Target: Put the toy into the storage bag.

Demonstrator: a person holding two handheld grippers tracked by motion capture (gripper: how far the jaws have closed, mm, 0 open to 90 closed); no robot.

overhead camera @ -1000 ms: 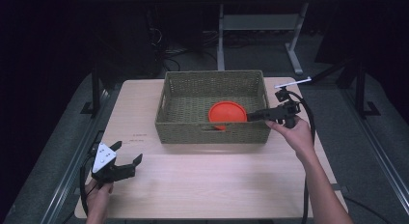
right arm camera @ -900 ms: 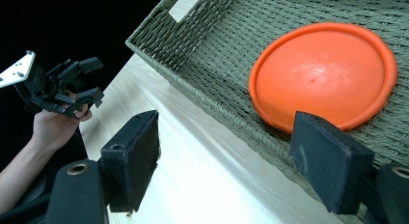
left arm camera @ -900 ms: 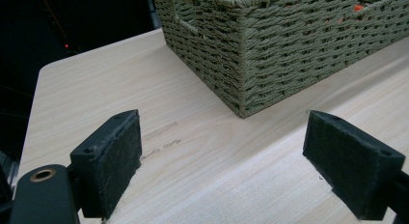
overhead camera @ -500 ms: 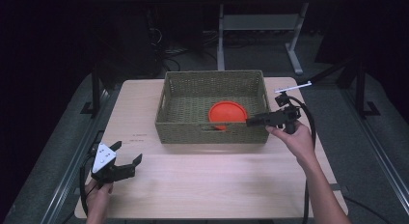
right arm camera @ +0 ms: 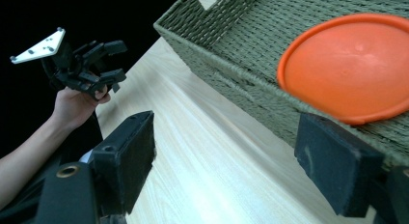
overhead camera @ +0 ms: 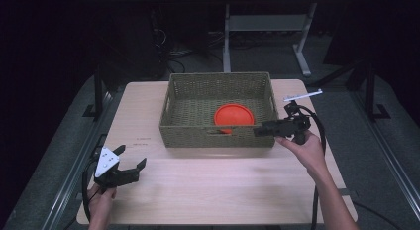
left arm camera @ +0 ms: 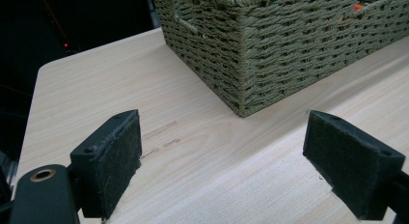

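- Both pairs of jaws stand spread wide with nothing between them: in the left gripper view only bare tabletop lies in the gap, and in the right gripper view the gap frames tabletop and the near wall of the basket.
- The left gripper [overhead camera: 132, 169] sits low over the near left corner of the table [overhead camera: 218, 190], held by the person's left hand [overhead camera: 100, 200], its grey three-cornered plate on top. It is well apart from the basket [overhead camera: 218, 136].
- In the left gripper view, the basket's near corner [left arm camera: 246, 69] stands ahead of the jaws and somewhat to the right, not touching either pad.
- The right gripper [overhead camera: 258, 131] is held by the right hand [overhead camera: 306, 148] just beside the basket's near right corner, its jaws pointing left along the outside of the near wall.
- An orange disc [overhead camera: 234, 116] lies flat on the basket floor, toward the near right part, just behind that wall.
- In the right gripper view the disc [right arm camera: 347, 64] lies beyond the right-hand jaw, inside the basket, above and past the pad, with the woven wall between them. I cannot tell whether that pad touches the wall.
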